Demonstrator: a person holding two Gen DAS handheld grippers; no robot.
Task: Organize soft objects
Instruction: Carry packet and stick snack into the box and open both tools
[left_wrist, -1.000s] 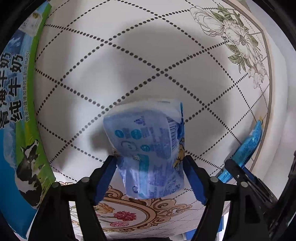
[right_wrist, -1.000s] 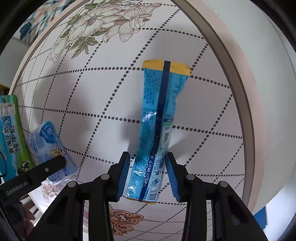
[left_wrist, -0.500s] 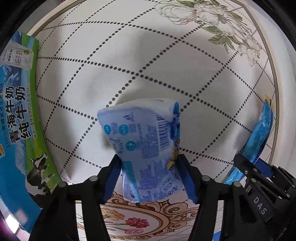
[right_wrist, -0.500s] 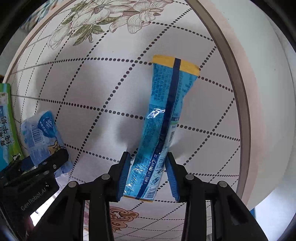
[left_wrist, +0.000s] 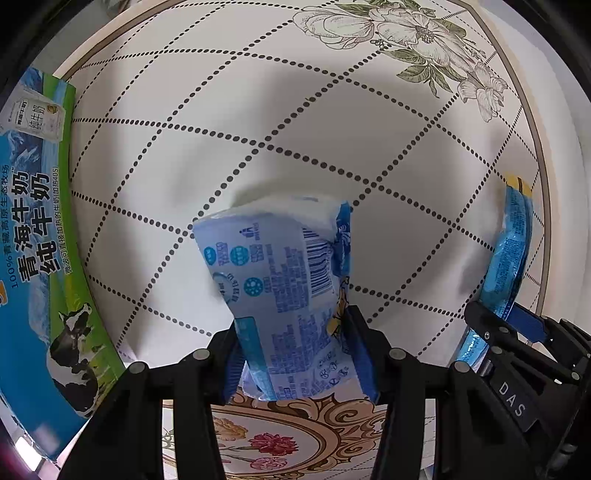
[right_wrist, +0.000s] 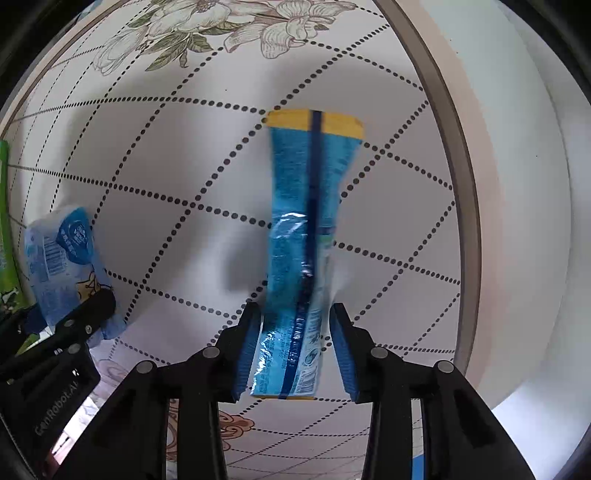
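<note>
Milk carton (left_wrist: 35, 236) at the table's (left_wrist: 229, 110) left edge, tissue pack (left_wrist: 280, 295) in the middle, snack packet (right_wrist: 306, 254) to its right.

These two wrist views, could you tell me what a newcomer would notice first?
Each claw grips a blue soft pack over the dotted tablecloth: the left claw a pale tissue pack, the right claw a long yellow-tipped pouch. A milk carton lies at the far left.

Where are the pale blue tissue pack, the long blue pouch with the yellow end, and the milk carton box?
pale blue tissue pack (left_wrist: 280, 280), left wrist view, on its printed face.
long blue pouch (right_wrist: 306, 229), right wrist view, on its middle seam.
milk carton box (left_wrist: 33, 236), left wrist view, on its blue lettered side.
</note>
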